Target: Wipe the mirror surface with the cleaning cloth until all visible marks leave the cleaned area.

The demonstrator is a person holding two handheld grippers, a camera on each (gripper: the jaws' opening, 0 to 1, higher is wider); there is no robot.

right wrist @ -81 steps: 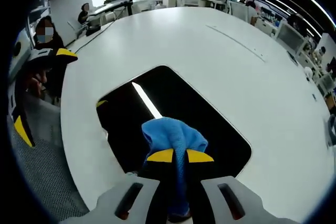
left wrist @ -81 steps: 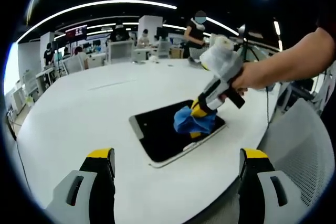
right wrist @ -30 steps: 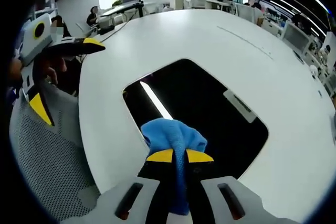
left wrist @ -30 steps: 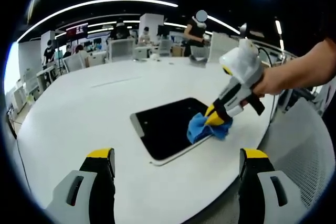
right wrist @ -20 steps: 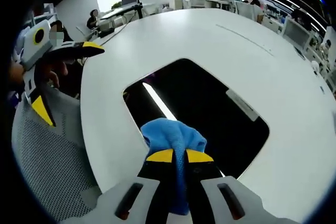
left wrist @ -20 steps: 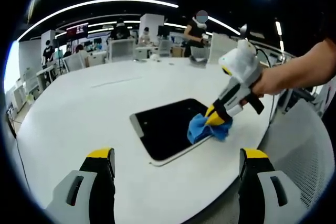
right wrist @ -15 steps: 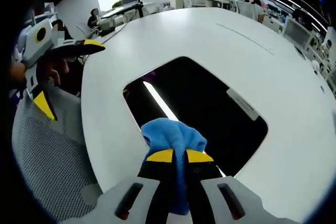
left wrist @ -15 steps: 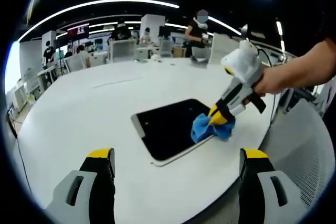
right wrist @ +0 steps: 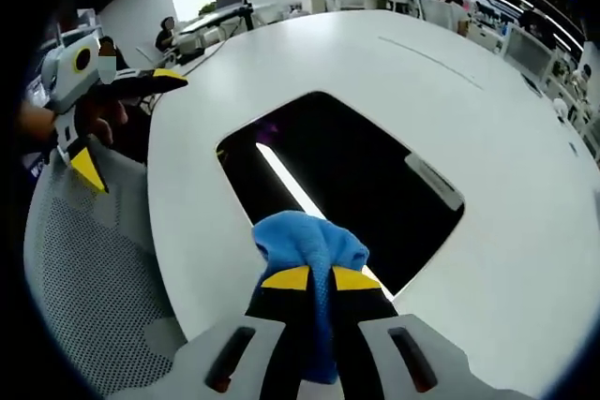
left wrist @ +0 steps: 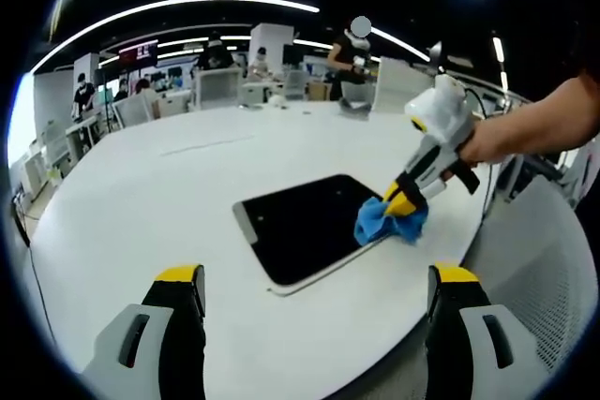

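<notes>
In the left gripper view the left gripper (left wrist: 314,316) hangs idle over the near edge of the round white desk (left wrist: 141,203), its jaws wide apart and holding nothing. Beyond it the mirror (left wrist: 300,224) lies flat near that same edge, its dark glass free of any mark I can make out. The right gripper (left wrist: 405,205), jaws clamped on the blue cleaning cloth (left wrist: 390,222), has slid outward from mid-glass over the last few seconds and now presses the cloth on the mirror's edge nearest the person's hand (left wrist: 473,142), so this stroke looks spent and a return pass is likely
</notes>
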